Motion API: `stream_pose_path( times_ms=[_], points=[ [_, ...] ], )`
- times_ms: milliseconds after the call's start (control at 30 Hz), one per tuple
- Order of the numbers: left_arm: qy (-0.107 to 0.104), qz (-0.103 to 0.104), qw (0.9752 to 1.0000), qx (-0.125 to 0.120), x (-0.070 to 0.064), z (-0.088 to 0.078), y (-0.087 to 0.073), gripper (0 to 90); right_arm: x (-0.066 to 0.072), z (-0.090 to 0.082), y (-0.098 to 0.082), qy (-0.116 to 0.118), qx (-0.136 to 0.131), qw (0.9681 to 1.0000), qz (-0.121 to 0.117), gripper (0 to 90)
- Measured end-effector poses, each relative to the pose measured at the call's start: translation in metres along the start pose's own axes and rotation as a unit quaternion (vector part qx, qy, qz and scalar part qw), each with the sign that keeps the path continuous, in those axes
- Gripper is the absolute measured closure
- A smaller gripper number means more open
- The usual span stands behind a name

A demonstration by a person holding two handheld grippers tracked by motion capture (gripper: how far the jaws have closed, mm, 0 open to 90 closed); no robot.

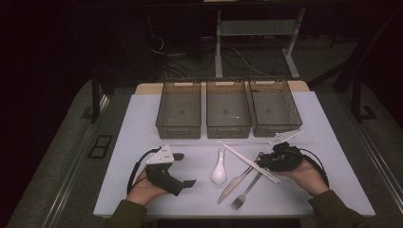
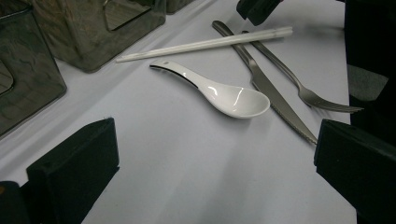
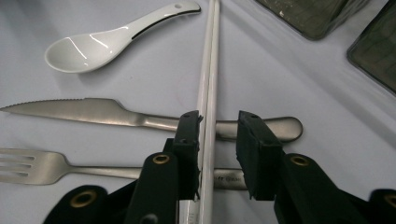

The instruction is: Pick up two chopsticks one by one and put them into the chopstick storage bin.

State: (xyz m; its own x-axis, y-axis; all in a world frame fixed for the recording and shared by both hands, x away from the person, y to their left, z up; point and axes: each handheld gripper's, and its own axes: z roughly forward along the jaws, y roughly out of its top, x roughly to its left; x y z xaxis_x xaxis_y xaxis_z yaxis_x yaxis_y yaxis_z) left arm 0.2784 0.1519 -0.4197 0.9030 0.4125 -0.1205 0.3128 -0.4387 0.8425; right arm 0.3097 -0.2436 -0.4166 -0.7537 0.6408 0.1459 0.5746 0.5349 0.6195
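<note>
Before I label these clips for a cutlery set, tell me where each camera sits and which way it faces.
High view: above the person's side, looking forward and down on the table and three bins; both forearms and hands show.
Left gripper view: rides the left gripper, looking between its wide-apart fingers at the spoon, knife and fork.
Right gripper view: rides the right gripper, looking along the chopsticks between its fingers.
The gripper views share spoon, knife, fork and chopsticks.

Pair of white chopsticks (image 3: 208,70) side by side, flat across knife (image 3: 93,112) and fork (image 3: 42,165) handles
</note>
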Motion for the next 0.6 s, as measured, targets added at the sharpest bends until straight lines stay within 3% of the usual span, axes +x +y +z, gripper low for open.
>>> stream_pose_path(
  times_ms=[600],
  points=[
    [-0.001, 0.001, 1.0000, -0.001, -0.0003, 0.0005, 0.0000, 0.0, 0.0014, 0.0088, -0.0022, -0.005, 0.028, 0.9996, -0.007, 76.7]
  ],
)
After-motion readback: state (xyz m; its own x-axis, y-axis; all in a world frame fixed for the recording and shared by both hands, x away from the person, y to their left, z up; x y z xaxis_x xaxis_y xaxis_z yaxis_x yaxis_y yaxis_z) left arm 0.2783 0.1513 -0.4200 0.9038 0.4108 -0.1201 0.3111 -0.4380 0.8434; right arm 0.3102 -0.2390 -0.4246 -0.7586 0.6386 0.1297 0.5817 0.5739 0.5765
